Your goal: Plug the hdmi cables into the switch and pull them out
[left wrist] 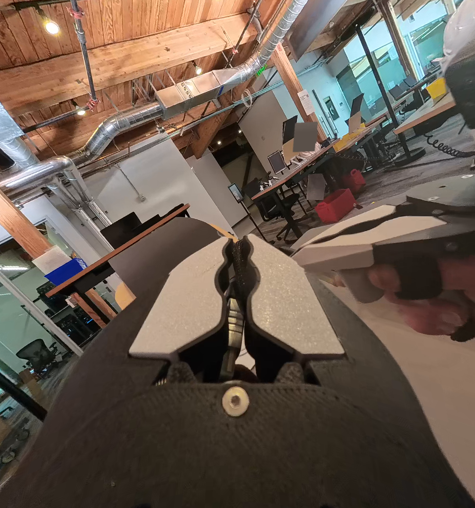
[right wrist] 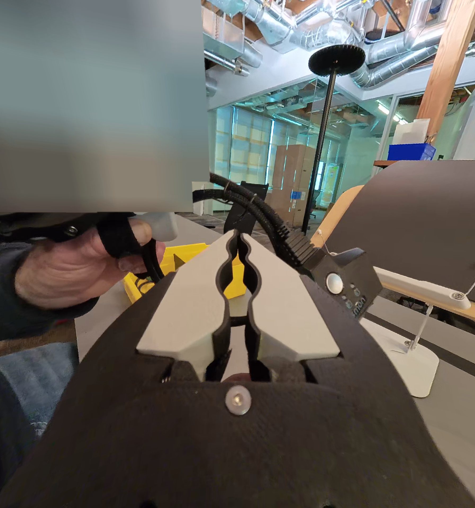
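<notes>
My left gripper [left wrist: 237, 242] is shut on a black braided HDMI cable [left wrist: 239, 264]. Its metal plug [left wrist: 235, 324] lies between the fingers and points back toward the camera. My right gripper [right wrist: 237, 237] has its tips together and I see nothing clamped in it; it also shows in the left wrist view [left wrist: 338, 247], held by a hand. The black HDMI switch [right wrist: 346, 275] with a round button hangs just right of the right gripper's fingers. Braided cables [right wrist: 261, 211] run from its upper left end. What bears the switch is hidden.
A yellow bin [right wrist: 181, 255] stands on the grey table [right wrist: 450, 428] behind the right gripper. A white stand [right wrist: 412, 368] with a white arm and a dark curved board [right wrist: 423, 214] are at the right. The hand on the left gripper [right wrist: 74, 269] is close on the left. Some 5 cm of space lies between my two pairs of fingers.
</notes>
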`<state>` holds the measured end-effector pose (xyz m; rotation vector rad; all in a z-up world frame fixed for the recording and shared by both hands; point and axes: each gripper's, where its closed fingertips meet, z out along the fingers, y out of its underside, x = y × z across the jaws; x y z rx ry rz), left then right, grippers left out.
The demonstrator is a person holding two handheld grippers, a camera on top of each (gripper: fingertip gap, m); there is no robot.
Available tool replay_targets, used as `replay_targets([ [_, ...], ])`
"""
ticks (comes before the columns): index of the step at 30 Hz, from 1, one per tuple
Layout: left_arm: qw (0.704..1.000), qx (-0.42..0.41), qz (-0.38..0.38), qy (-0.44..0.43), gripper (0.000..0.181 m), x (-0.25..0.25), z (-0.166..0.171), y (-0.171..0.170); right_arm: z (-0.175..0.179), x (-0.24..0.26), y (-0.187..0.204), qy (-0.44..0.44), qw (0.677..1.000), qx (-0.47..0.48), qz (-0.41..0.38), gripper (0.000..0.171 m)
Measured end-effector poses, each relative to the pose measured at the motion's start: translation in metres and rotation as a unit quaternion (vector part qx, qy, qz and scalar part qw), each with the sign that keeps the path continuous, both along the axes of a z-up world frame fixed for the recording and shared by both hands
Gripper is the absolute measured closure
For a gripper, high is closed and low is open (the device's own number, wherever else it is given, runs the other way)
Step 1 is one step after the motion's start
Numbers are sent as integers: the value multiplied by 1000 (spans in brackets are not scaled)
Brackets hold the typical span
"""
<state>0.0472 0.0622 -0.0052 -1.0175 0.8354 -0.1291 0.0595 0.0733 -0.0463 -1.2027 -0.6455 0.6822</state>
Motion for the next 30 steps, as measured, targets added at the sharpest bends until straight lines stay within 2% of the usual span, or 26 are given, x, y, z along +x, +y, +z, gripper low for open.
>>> replay_targets([
  [3, 1000, -10, -1, -6, 176, -2, -1, 3, 2, 1, 6, 1, 1000, -11, -7, 171],
  [5, 1000, -11, -3, -4, 176, 0, -3, 1, -3, -3, 8, -15, 1000, -18, -6, 149],
  [6, 1000, -10, -2, -4, 176, 1, -3, 1, -3, -5, 7, -23, 1000, -12, -9, 149],
  [10, 1000, -12, -2, -2, 176, 3, -6, 1, 0, -7, 0, -65, 995, 49, -64, 163],
  [13, 1000, -8, 2, 0, 176, 2, -6, 1, 2, -7, -4, -96, 986, 89, -106, 166],
  [17, 1000, -4, 4, 4, 176, 4, -6, 0, -2, -8, 1, -98, 986, 74, -115, 162],
  [30, 1000, 5, 6, 10, 176, 6, -8, -4, -4, -9, 5, -77, 990, 51, -103, 170],
])
